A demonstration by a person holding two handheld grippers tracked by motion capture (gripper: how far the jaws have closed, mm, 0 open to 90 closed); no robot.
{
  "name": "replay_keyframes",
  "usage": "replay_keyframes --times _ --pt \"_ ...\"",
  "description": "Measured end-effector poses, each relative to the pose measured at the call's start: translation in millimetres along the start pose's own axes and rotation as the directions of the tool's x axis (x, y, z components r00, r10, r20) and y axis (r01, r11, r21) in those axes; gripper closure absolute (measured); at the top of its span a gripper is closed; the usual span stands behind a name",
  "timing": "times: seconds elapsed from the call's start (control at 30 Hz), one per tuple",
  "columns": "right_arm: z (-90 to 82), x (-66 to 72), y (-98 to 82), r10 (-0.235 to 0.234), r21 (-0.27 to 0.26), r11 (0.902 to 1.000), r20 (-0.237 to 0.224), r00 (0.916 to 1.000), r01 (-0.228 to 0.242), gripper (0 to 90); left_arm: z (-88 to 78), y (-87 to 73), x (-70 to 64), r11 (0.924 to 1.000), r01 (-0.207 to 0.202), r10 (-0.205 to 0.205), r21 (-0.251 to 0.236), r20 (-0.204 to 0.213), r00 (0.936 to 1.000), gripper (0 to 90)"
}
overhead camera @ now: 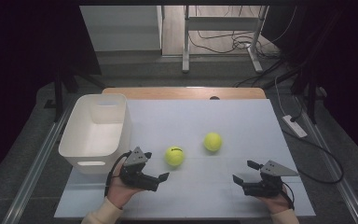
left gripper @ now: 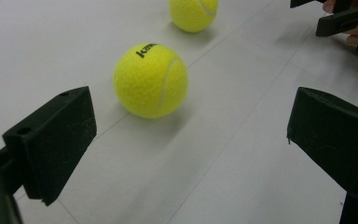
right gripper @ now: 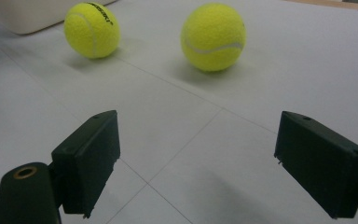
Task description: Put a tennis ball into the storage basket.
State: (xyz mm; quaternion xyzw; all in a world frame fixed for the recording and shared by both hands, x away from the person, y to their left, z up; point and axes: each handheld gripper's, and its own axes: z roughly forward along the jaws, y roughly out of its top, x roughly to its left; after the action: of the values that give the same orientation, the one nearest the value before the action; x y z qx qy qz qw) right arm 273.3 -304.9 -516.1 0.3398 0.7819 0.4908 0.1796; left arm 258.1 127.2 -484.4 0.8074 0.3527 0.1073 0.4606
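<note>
White sheeting covers the desk [overhead camera: 242, 116], its faint seams running across the surface, and a strip of bare wood shows along the far edge. Two yellow tennis balls lie on this sheet. The nearer ball [overhead camera: 174, 156], with black lettering on its felt, sits just ahead of the left hand-held gripper [overhead camera: 155, 166]; in the left gripper view that ball [left gripper: 150, 80] rests beyond the wide-spread black jaws, nearer the left one, untouched. The second ball [overhead camera: 212, 142] lies farther back and to the right, apart from the first, and in the right gripper view it [right gripper: 213, 37] stands well ahead of the jaws beside the lettered ball [right gripper: 92, 29].

The right hand-held gripper [overhead camera: 245, 172] rests low near the front right of the desk, jaws spread wide and holding nothing, pointed toward the middle of the sheet. The left hand-held gripper is likewise wide and holds nothing.

A white plastic bin [overhead camera: 96, 132] with a handle slot stands at the left edge of the desk, just beside the left hand-held gripper.

Grey carpeted floor [overhead camera: 37, 140] surrounds the desk, with metal rails running along both sides. Beyond the far edge stand white table legs [overhead camera: 185, 42] on a paler floor, with a tangle of dark cables [overhead camera: 223, 42]. A white power strip [overhead camera: 294, 126] lies on the floor to the right. Both sides of the room are dark.
</note>
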Motion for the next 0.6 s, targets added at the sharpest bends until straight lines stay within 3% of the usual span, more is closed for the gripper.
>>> replay_keyframes --times 0.6 --pt "-1.1 0.1 -0.4 0.002 0.000 1.0000 -0.002 1.0000 -0.002 14.3 13.8 23.8 2.7 0.9991 0.000 0.000 0.042 -0.009 1.0000 1.7"
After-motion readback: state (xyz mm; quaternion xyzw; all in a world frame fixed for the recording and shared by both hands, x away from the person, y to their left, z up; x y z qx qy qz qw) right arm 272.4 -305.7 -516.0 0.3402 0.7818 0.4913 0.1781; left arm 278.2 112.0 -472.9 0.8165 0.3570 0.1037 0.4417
